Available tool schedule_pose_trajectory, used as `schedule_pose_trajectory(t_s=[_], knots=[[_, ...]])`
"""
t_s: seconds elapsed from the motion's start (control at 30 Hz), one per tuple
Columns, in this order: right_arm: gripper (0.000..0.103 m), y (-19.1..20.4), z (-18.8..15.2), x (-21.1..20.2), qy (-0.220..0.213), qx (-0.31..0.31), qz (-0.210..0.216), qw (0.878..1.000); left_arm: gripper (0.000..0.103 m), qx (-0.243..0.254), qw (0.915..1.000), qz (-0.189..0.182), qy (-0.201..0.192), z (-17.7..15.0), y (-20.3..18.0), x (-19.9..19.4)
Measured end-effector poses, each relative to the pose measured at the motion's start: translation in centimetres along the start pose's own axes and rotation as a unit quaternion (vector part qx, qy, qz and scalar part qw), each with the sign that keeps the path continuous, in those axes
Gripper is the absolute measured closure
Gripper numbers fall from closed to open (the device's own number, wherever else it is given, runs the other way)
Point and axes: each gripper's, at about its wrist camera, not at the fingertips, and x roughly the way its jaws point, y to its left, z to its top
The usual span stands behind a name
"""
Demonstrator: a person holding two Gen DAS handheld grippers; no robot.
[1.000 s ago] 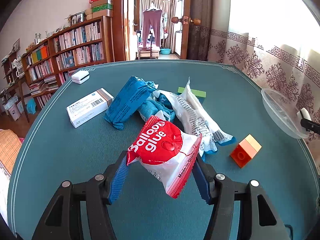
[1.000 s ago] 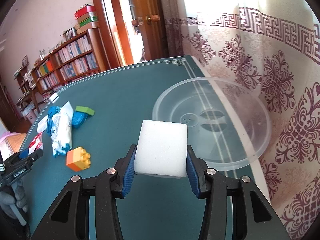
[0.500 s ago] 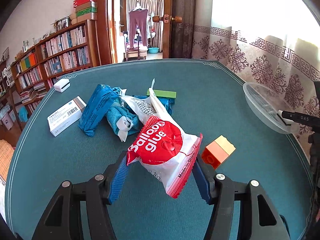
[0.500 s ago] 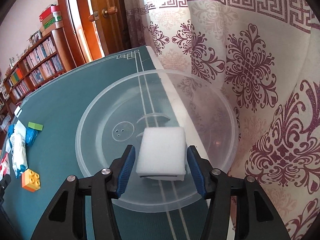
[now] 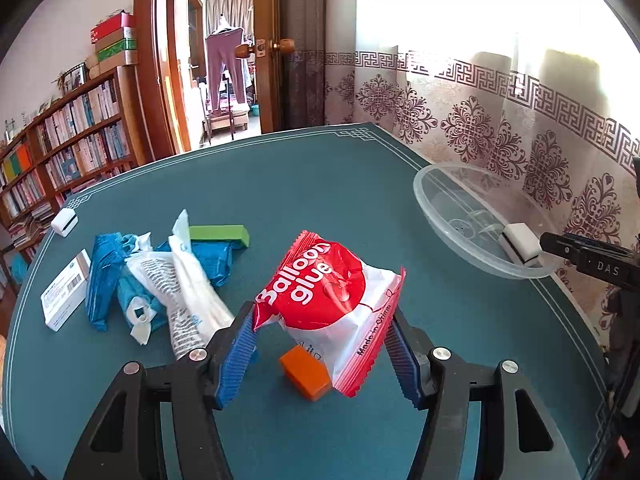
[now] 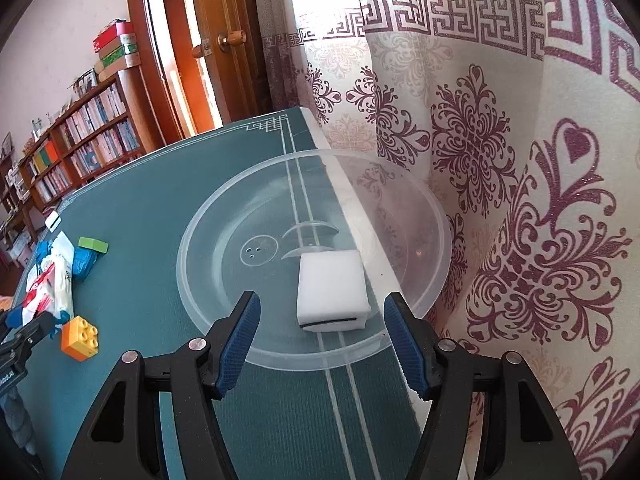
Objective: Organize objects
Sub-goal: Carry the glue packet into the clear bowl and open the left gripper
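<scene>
My left gripper (image 5: 320, 354) is shut on a red and white "Balloon glue" packet (image 5: 326, 296), held above the green table. Under the packet sits an orange toy brick (image 5: 306, 372). The clear plastic bowl (image 5: 476, 256) stands at the table's right edge by the curtain. In the right wrist view my right gripper (image 6: 322, 348) is open just before the bowl (image 6: 224, 280). A white sponge block (image 6: 332, 290) lies inside the bowl, free of both blue pads. The same white block (image 5: 520, 240) shows in the left wrist view.
A heap of blue and white packets (image 5: 160, 280), a green block (image 5: 218, 234), a white medicine box (image 5: 66, 290) and a small white box (image 5: 64, 222) lie on the left of the table. A patterned curtain (image 6: 500, 160) hangs right behind the bowl. Bookshelves (image 5: 60, 148) stand beyond the table.
My right gripper carried the white block over the bowl, opened and let it drop inside. My left gripper moved right with the packet, so the bowl is nearer and the orange brick lies beneath.
</scene>
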Motion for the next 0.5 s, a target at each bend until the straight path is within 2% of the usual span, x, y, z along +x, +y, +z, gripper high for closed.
schedule_pose_trajectory(t_s=[0.27,0.5], knots=[[0.037,-0.6,-0.8,-2.4,-0.019,0.000,0.014,1.000,0.037,0.046,0.9974,-0.055,0.003,3.2,-5.9,3.3],[0.037,-1.9,-1.1,-3.1,-0.024,0.021,0.023,0.999,0.037,0.078,0.9936,-0.082,0.008,4.8,-9.8,6.1]])
